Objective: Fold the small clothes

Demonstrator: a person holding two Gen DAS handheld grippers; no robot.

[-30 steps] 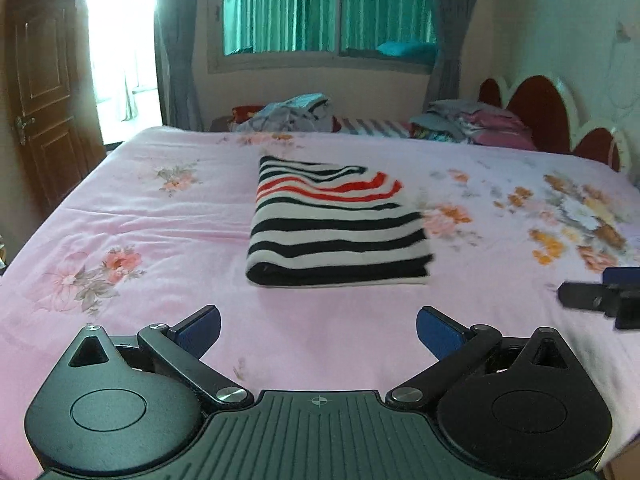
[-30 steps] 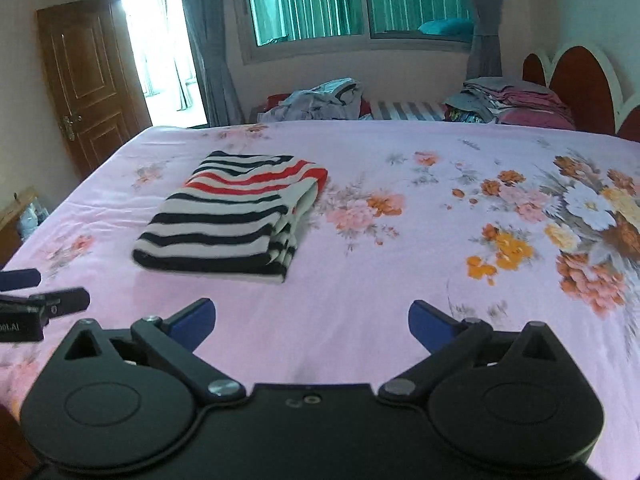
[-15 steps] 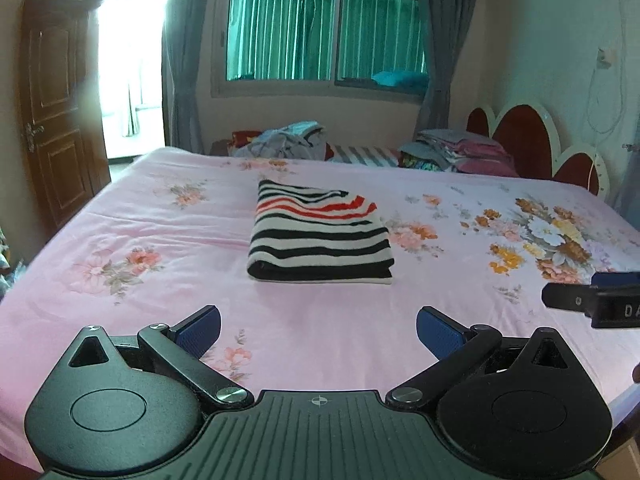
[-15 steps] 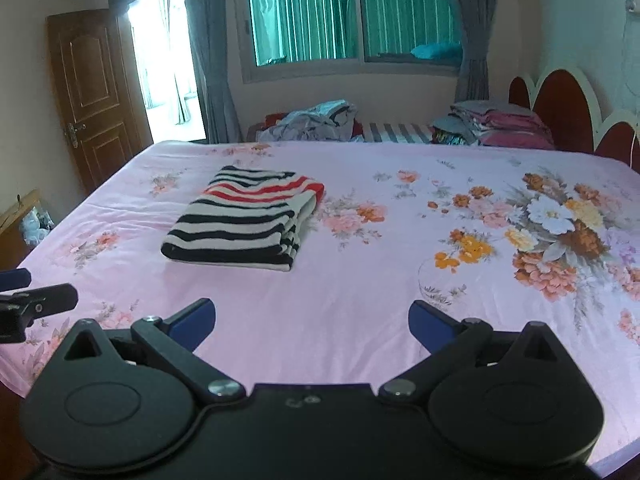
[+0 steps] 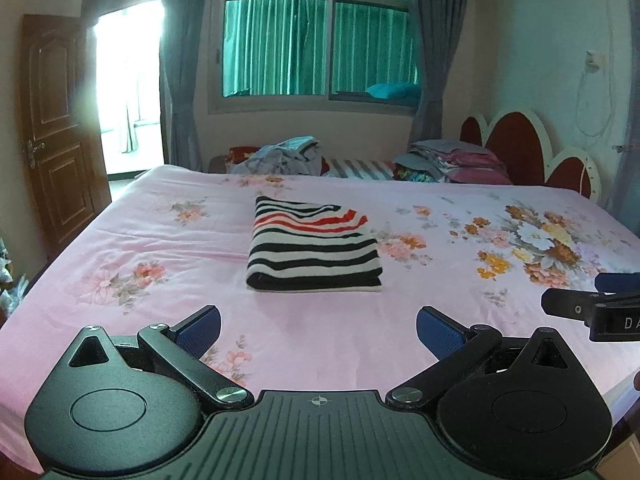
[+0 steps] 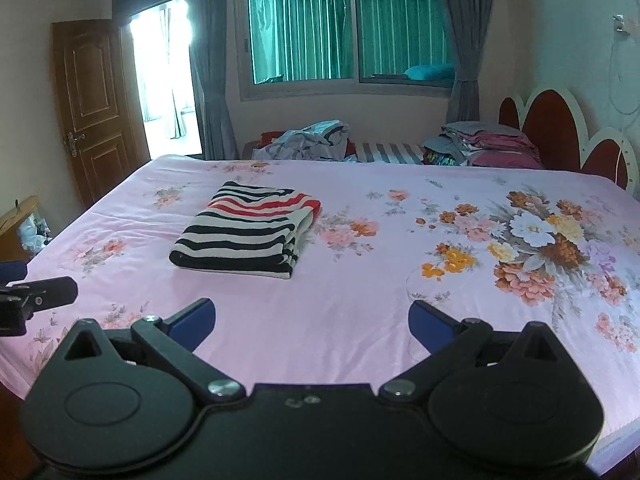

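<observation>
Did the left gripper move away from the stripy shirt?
Yes. The left gripper has backed away and risen: the shirt looks smaller and the near bed edge now shows. The shirt itself stayed by the same flowers.

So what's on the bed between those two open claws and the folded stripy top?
Nothing but bare pink floral sheet between the left gripper, the right gripper and the striped garment, in both wrist views.

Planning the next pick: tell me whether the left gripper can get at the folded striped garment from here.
Probably yes. The left gripper has open jaws, and only bare pink bedsheet lies between it and the folded striped garment.
</observation>
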